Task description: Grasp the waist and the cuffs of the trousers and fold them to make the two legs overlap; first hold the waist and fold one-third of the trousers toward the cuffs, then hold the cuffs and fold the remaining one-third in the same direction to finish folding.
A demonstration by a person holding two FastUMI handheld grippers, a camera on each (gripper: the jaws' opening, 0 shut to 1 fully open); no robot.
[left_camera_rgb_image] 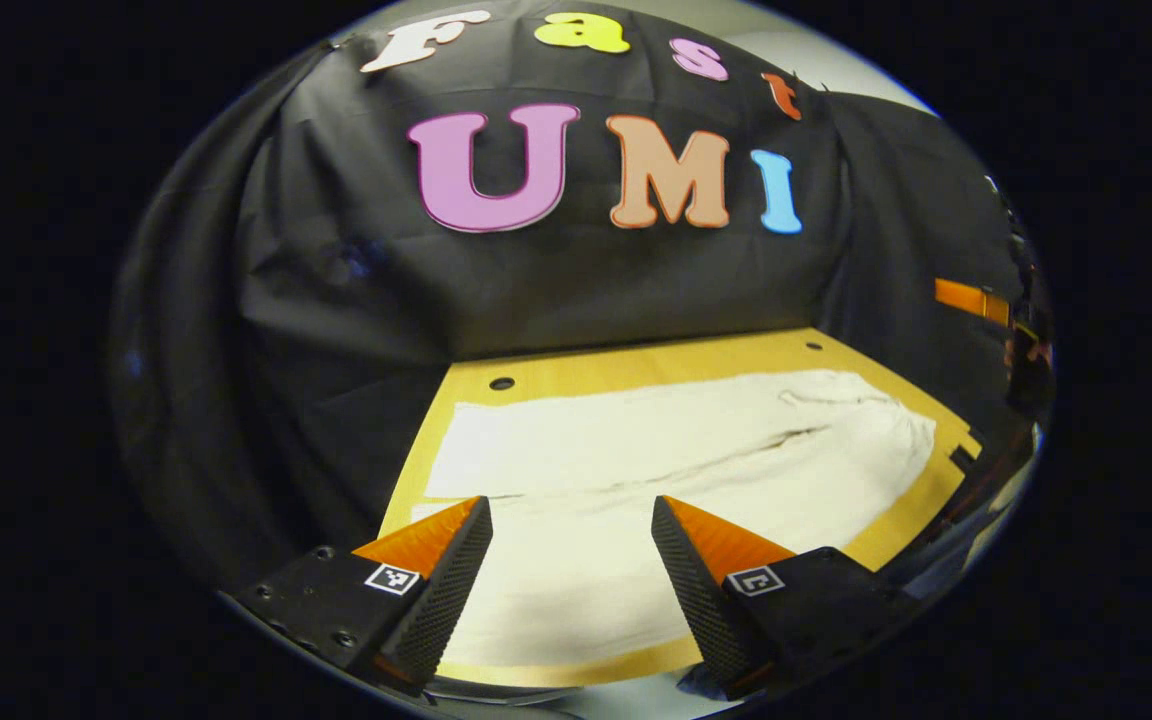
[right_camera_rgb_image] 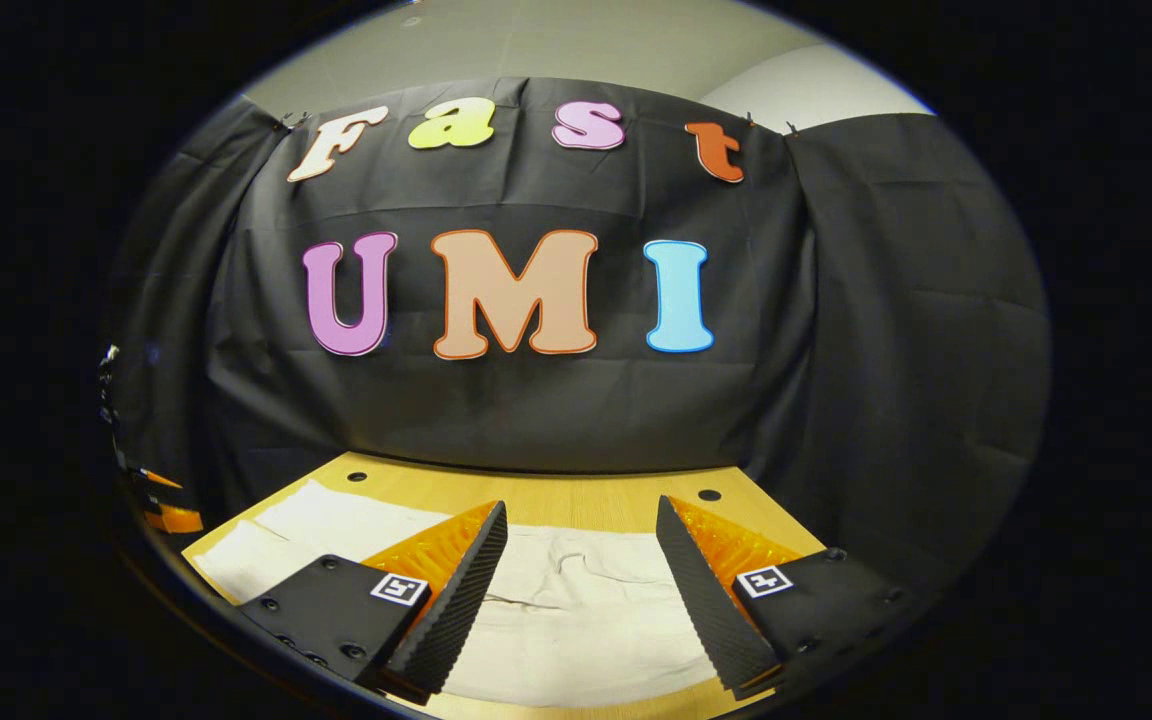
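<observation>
Here, cream cloth trousers (left_camera_rgb_image: 656,470) flat on wooden desk (left_camera_rgb_image: 636,362); both grippers' fingers (left_camera_rgb_image: 456,580) (right_camera_rgb_image: 461,600) spread, empty; single-layer pinch risks misaligned legs.

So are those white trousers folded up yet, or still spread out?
Spread out. The trousers lie flat across the wooden table, both legs side by side, a seam between them, nothing doubled over.

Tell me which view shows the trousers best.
The left gripper view: the trousers lie spread flat across the wooden table, seen from one end to the other. The right gripper view shows a nearer stretch of the trousers, partly covered by the open right gripper.
</observation>
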